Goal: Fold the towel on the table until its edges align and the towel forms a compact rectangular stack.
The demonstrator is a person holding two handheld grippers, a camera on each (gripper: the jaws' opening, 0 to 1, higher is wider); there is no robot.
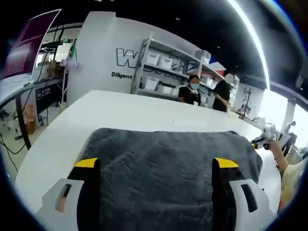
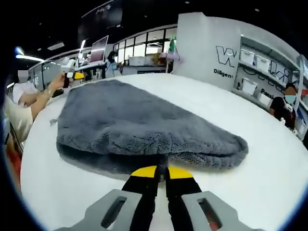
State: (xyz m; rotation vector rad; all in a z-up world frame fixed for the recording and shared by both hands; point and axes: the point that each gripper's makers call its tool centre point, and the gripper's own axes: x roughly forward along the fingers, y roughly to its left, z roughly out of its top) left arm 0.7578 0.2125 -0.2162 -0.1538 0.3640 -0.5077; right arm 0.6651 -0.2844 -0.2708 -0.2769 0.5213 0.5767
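A dark grey plush towel (image 1: 168,159) lies on the white table (image 1: 130,113). My left gripper (image 1: 156,163) is open wide, its yellow-tipped jaws standing to either side over the towel's near part. The towel (image 2: 139,120) is doubled over, an upper layer resting on a lower one. My right gripper (image 2: 161,172) is shut, its yellow tips pinched on the towel's near folded edge. The right gripper (image 1: 260,138) shows by the towel's far right corner, held by a hand. The left gripper (image 2: 73,75) shows beyond the towel's far end.
Bare white table (image 2: 260,144) surrounds the towel, with its rounded edge close on the left (image 1: 33,163). A person's arm (image 2: 36,98) reaches in at the table's side. Shelves with white bins (image 1: 163,72) and two people (image 1: 192,89) stand behind the table.
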